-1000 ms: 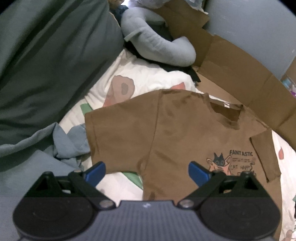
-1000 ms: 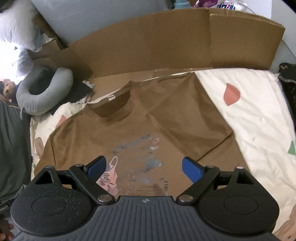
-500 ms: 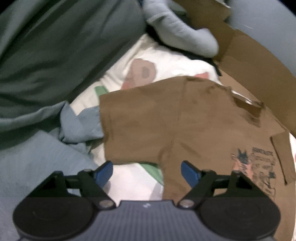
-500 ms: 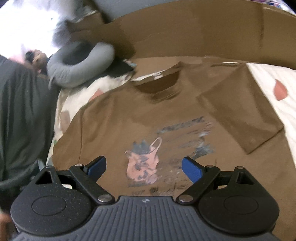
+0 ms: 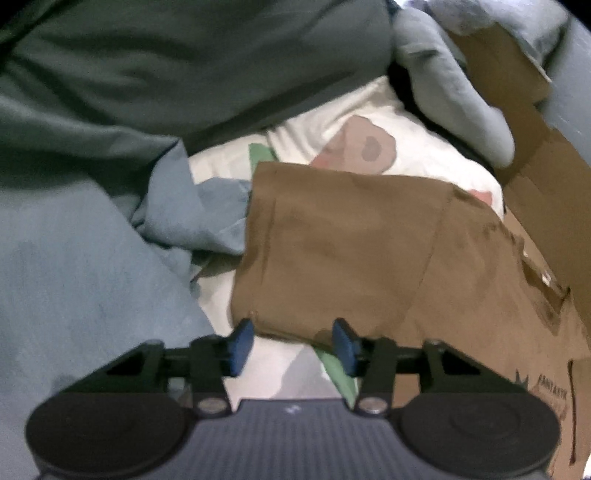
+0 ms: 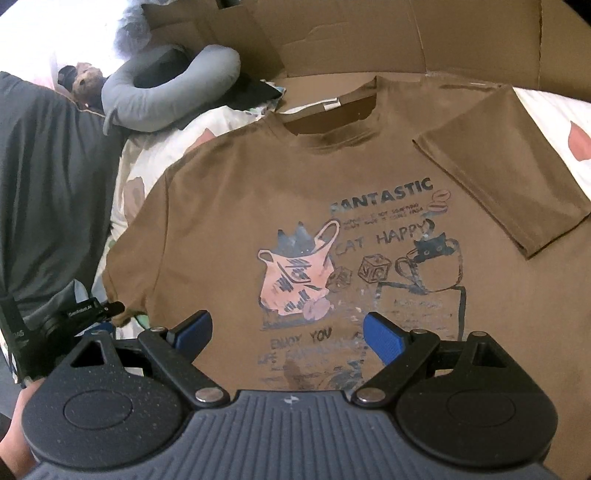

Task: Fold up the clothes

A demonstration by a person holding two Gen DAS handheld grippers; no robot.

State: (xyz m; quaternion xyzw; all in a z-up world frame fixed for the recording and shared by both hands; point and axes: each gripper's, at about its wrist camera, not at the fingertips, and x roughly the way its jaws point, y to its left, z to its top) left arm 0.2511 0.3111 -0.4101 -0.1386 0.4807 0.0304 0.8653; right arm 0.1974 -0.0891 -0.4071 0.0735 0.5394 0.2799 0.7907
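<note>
A brown T-shirt [image 5: 351, 240] with a cat print [image 6: 295, 280] lies face up on the bed. Its right sleeve [image 6: 509, 177] is folded in over the chest. The left sleeve [image 5: 332, 251] is spread flat. My left gripper [image 5: 291, 341] is low at that sleeve's lower hem; its jaws are closing with the hem edge between the blue pads [image 5: 242, 341], which do not press it. In the right wrist view that tool's black body [image 6: 81, 314] shows at the sleeve's corner. My right gripper [image 6: 288, 328] hovers open over the printed chest, holding nothing.
A dark green blanket [image 5: 147, 74] and blue-grey cloth [image 5: 92, 258] crowd the shirt's left side. A grey neck pillow [image 6: 166, 92] and a plush toy [image 6: 85, 79] lie beyond it. Cardboard walls [image 6: 406, 33] stand behind the collar. White patterned sheet [image 5: 369, 122] shows around the shirt.
My left gripper has dropped down to the left sleeve's hem and its jaws have narrowed. My right gripper has shifted left over the print and stayed open.
</note>
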